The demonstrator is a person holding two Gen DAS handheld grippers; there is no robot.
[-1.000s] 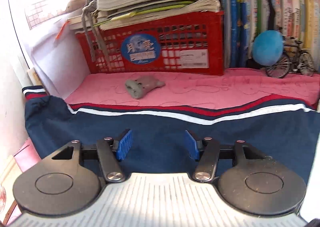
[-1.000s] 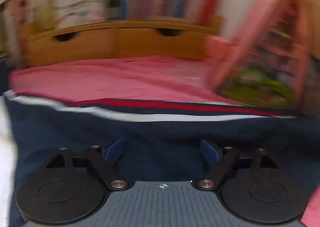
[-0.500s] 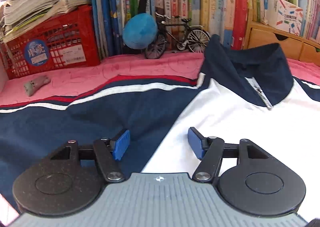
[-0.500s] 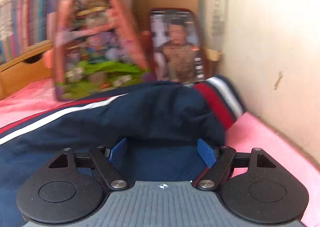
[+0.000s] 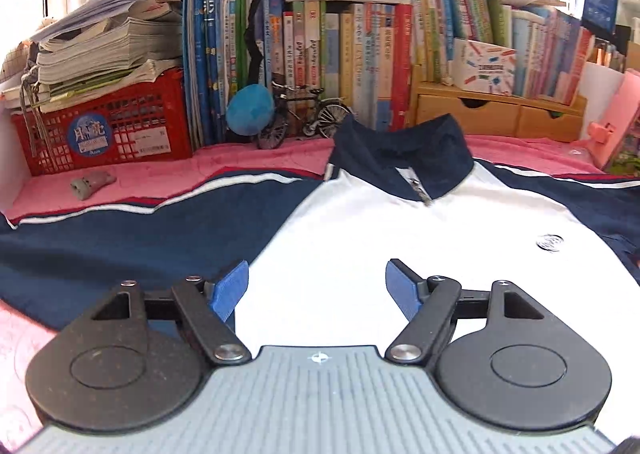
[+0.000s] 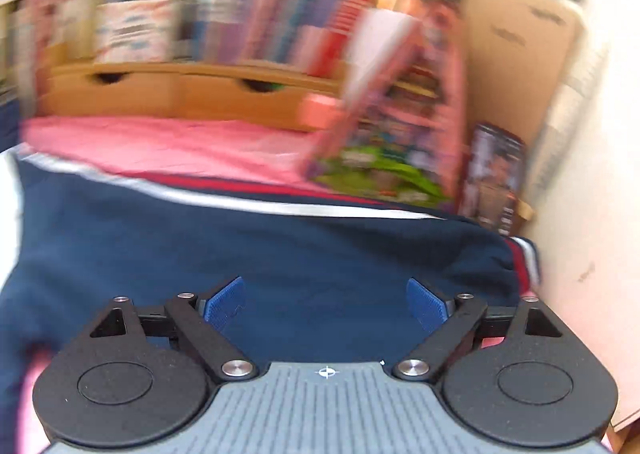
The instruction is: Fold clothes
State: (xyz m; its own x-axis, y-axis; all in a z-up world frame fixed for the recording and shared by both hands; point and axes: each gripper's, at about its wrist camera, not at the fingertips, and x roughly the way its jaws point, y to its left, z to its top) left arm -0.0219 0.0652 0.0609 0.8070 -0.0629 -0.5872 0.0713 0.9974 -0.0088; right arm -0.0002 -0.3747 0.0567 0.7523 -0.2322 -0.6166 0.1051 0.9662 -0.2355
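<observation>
Left gripper [image 5: 316,288] swung onto jacket [image 5: 360,238] chest; both grippers' fingers wide.

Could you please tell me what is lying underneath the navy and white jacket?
The jacket lies spread on a pink quilted cloth, which shows along its far edge and beside the sleeve. Whatever is beneath the jacket's middle is covered and cannot be seen.

Red crate [image 5: 120,129] under stacked papers [image 5: 100,49], book row [image 5: 360,49], toy bicycle [image 5: 300,119], wooden drawers [image 5: 496,115] behind pink cloth [image 5: 160,177].
</observation>
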